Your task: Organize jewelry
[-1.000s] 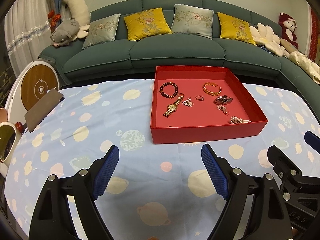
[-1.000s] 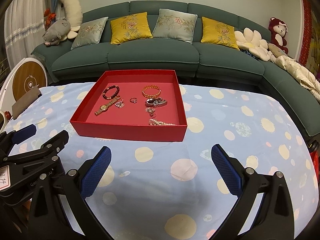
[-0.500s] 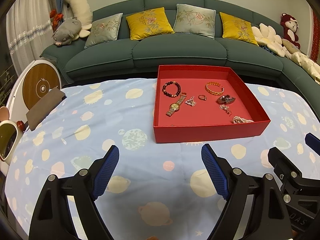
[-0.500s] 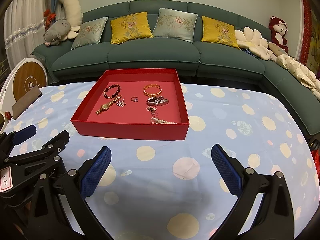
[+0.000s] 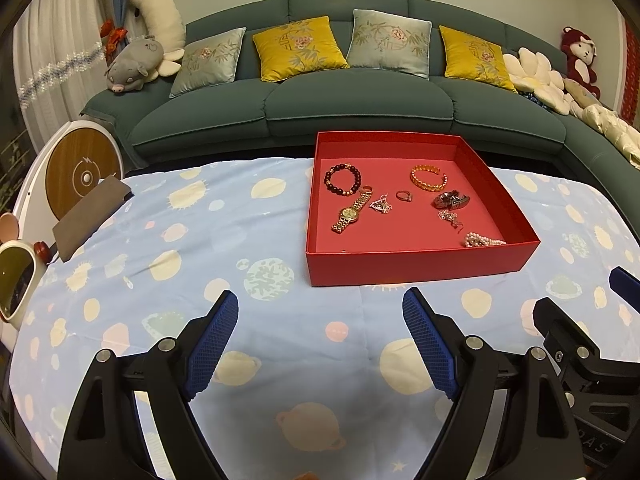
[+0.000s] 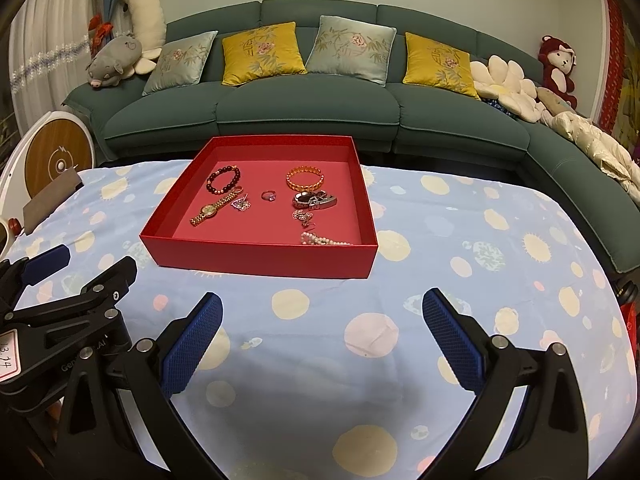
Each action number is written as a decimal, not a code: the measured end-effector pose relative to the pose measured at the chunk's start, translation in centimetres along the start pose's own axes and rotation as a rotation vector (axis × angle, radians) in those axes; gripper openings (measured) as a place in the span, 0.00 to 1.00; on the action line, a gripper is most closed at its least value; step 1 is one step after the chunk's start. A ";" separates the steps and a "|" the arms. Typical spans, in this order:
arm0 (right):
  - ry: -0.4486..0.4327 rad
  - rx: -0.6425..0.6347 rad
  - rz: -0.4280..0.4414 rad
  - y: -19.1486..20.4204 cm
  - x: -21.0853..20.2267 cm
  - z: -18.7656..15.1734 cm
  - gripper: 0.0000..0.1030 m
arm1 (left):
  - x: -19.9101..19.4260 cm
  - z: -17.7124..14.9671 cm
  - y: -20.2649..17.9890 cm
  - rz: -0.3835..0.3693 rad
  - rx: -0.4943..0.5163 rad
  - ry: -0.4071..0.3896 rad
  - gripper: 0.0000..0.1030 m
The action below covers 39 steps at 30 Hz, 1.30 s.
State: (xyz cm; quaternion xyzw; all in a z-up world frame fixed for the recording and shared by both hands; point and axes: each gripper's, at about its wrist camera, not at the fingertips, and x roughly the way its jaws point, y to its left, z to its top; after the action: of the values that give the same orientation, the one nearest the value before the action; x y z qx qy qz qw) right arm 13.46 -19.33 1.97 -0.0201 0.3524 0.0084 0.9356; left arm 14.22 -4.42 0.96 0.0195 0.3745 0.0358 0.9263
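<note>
**Both tongs wide and empty, jewelry all in the red tray**

Your left gripper [image 5: 320, 336] is spread wide w/ nothing between the blue pads; same for the right gripper [image 6: 322, 334]. Both hover over the tablecloth [image 5: 240, 240], short of the red tray [image 5: 420, 266], touching nothing.

All the jewelry sits loose on the tray floor. Handling, as I'd judge it:
- Gold watch [image 5: 351, 212], left side: heaviest piece, link band will flop. Pinch across the case, not the strap.
- Dark bead bracelet [image 5: 343, 178], back left: prob. elastic, beads round and slippery. Grip across one side of the loop.
- Gold bangle [image 5: 428, 178], back right: stiff, open cuff, easiest grab. Clamp one wall of it.
- Ring [image 5: 404, 196], centre: tiny, light, will skate on the tray floor (come down square over it).
- Dark metal clip-like piece [image 5: 452, 200]: rigid, can't tell exactly what it is.
- Small silver pieces [image 5: 382, 205] and [image 5: 450, 216]: delicate, snag-prone.
- Pearl strand [image 5: 482, 241], front right corner, hard against the near wall: limp, will trail. Tray wall crowds your pads there.

Vs. earlier frames: no real change. Tray and pieces lie the same, both tongs same spread; only a slight drift in framing in the left view.
</note>
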 end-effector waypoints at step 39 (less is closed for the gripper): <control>-0.006 -0.003 0.002 0.0 -0.2 -0.3 0.95 | 0.3 -0.1 0.0 -0.004 -0.004 -0.018 0.79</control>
State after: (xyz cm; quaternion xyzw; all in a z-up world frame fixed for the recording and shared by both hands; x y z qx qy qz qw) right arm 13.12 -19.31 1.88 -0.0210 0.3494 0.0097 0.9367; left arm 14.31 -4.43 0.67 0.0174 0.3663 0.0345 0.9297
